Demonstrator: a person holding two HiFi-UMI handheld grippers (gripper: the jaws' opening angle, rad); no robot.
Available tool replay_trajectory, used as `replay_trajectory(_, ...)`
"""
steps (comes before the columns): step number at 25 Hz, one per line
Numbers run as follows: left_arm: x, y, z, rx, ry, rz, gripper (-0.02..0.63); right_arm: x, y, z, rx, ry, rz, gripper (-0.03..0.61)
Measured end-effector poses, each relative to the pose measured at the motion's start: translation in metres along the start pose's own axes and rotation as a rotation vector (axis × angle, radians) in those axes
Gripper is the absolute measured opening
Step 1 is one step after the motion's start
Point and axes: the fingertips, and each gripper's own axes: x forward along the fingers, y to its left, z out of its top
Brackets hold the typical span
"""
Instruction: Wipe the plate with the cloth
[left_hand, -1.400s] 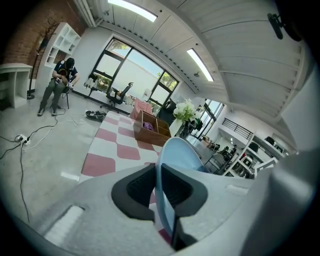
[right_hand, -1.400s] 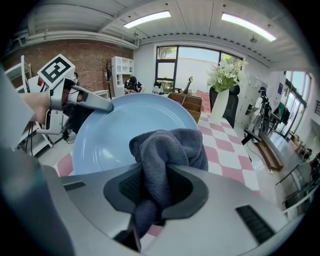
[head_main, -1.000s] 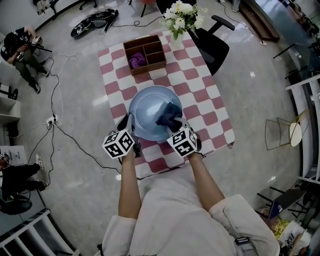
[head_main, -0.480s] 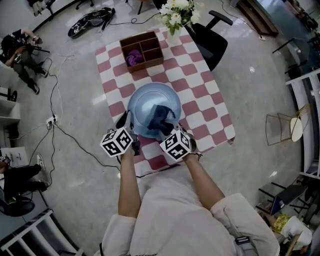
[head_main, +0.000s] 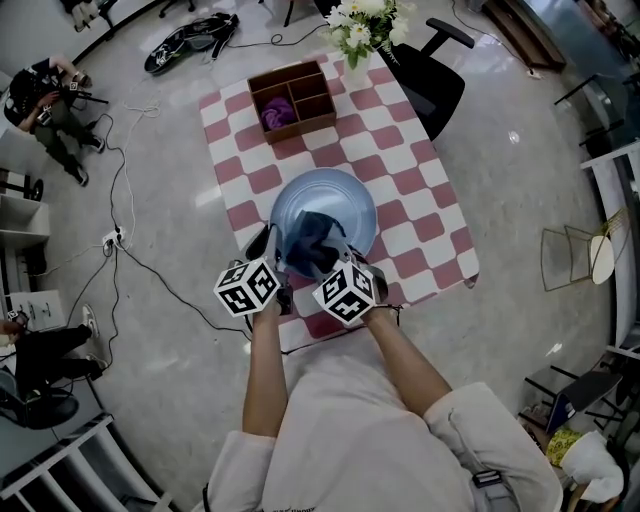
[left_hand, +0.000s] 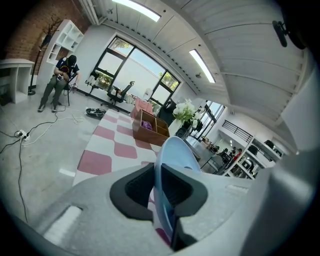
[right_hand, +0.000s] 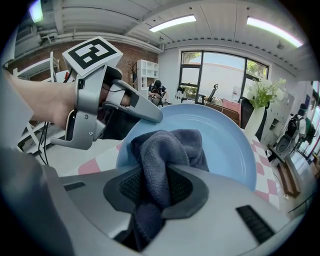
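Observation:
A light blue plate (head_main: 335, 200) is held tilted above the checkered table (head_main: 410, 190), near its front edge. My left gripper (head_main: 272, 254) is shut on the plate's left rim; in the left gripper view the plate (left_hand: 172, 155) shows edge-on between the jaws of the left gripper (left_hand: 161, 192). My right gripper (head_main: 325, 262) is shut on a dark blue cloth (head_main: 312, 245) that lies against the plate's face. From the right gripper view, the cloth (right_hand: 167, 150) bunches out of the right gripper (right_hand: 155, 187) onto the plate (right_hand: 227, 145).
A brown divided wooden box (head_main: 292, 100) with a purple item stands at the table's far side. White flowers in a vase (head_main: 362, 25) sit at the far right corner, a black chair (head_main: 435, 85) beside it. Cables (head_main: 120, 240) run over the floor at left.
The cloth in my right gripper has slid from the plate's right side toward its lower middle. The plate stays gripped by the left gripper.

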Motion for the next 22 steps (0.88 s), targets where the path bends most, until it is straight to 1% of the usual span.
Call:
replay_trajectory(5, 0.0, -0.007, -0.009, 0.011, 0.027, -0.019, 0.034, 0.002, -0.006, 0.003, 0.01, -0.012, -0.012, 0.095)
replay_trajectory(8, -0.003, -0.006, -0.015, -0.004, 0.04, -0.032, 0.034, 0.002, -0.009, 0.004, 0.013, -0.017, -0.017, 0.095)
replay_trajectory(22, -0.014, -0.006, -0.033, 0.005, 0.073, -0.046, 0.035, 0.007, -0.019, 0.006, 0.024, -0.028, -0.028, 0.095)
